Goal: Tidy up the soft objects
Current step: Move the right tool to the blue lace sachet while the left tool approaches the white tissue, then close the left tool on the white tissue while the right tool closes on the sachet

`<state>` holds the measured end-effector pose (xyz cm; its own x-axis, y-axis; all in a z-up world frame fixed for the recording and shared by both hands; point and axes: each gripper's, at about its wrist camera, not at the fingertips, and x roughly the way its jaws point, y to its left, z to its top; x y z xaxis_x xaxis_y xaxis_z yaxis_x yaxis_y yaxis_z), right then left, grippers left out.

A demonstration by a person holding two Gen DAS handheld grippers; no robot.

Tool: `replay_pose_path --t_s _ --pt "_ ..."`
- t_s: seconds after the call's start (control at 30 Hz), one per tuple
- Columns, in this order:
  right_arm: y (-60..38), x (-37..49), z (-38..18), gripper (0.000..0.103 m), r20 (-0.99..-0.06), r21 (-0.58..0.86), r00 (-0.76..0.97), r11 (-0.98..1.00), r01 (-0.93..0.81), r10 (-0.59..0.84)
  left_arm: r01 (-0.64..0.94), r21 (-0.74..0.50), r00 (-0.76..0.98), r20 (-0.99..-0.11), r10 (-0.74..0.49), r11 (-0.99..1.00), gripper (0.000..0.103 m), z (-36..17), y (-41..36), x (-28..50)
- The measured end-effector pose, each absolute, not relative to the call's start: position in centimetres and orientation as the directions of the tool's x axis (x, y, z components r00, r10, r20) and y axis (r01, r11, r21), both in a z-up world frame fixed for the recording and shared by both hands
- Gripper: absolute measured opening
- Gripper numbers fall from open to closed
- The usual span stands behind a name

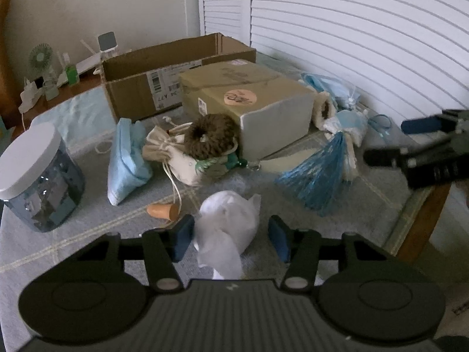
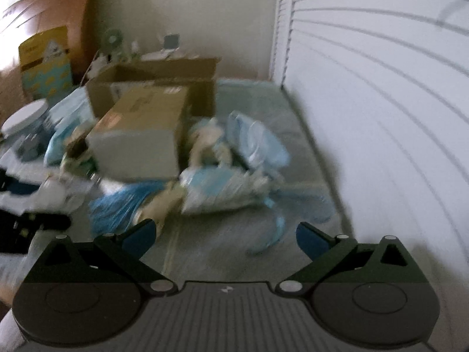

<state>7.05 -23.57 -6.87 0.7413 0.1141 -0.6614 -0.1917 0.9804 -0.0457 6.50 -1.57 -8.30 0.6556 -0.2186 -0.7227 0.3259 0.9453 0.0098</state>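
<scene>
My left gripper (image 1: pixel 231 236) is open, its blue pads on either side of a white crumpled soft bag (image 1: pixel 228 220) lying on the table; the left pad touches it, the right stands apart. Beyond lie a brown fuzzy ball (image 1: pixel 212 135) on a cream drawstring pouch (image 1: pixel 173 152), a light blue pouch (image 1: pixel 127 161) and a blue plastic bag (image 1: pixel 316 173). My right gripper (image 2: pixel 225 236) is open and empty above the cloth, facing a blurred heap of blue and white soft packets (image 2: pixel 228 176). It shows in the left wrist view at the right edge (image 1: pixel 410 140).
An open cardboard box (image 1: pixel 164 76) stands at the back, a closed tan box (image 1: pixel 249 102) in front of it. A blue jar with a white lid (image 1: pixel 35 176) stands left. A small orange cone (image 1: pixel 162 211) lies near the white bag. White shutters (image 2: pixel 381 102) close off the right.
</scene>
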Motion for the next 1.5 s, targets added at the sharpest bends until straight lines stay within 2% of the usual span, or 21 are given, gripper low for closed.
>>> replay_pose_path --t_s 0.37,0.47,0.6,0.73,0.9,1.5 --pt "-22.6 11.5 -6.1 0.101 -0.638 -0.012 0.757 0.981 -0.193 0.141 0.335 -0.012 0.638 -0.733 -0.236 0.942 0.055 -8.4 -1.5 7.2" --pt "-22.3 12.4 -7.0 0.095 -0.675 -0.030 0.728 0.982 -0.188 0.119 0.339 -0.013 0.634 -0.736 -0.239 0.941 0.055 -8.4 -1.6 7.4" --pt "-22.5 12.7 -7.6 0.083 -0.708 -0.005 0.695 0.984 -0.180 0.123 0.347 -0.011 0.628 -0.740 -0.241 0.938 0.054 -8.4 -1.7 7.5" --pt "-22.3 12.2 -7.3 0.072 -0.713 -0.027 0.693 0.984 -0.175 0.103 0.361 0.002 0.625 -0.743 -0.241 0.932 0.044 -8.1 -1.7 7.4" --pt "-22.3 11.0 -6.1 0.060 -0.704 -0.050 0.704 0.982 -0.182 0.095 0.392 -0.010 0.607 -0.749 -0.266 0.920 0.043 -7.6 -1.4 7.1" --pt "-20.6 7.7 1.6 0.060 -0.629 -0.128 0.768 0.959 -0.252 0.118 0.473 0.011 0.633 -0.700 -0.331 0.881 0.043 -3.3 0.6 3.7"
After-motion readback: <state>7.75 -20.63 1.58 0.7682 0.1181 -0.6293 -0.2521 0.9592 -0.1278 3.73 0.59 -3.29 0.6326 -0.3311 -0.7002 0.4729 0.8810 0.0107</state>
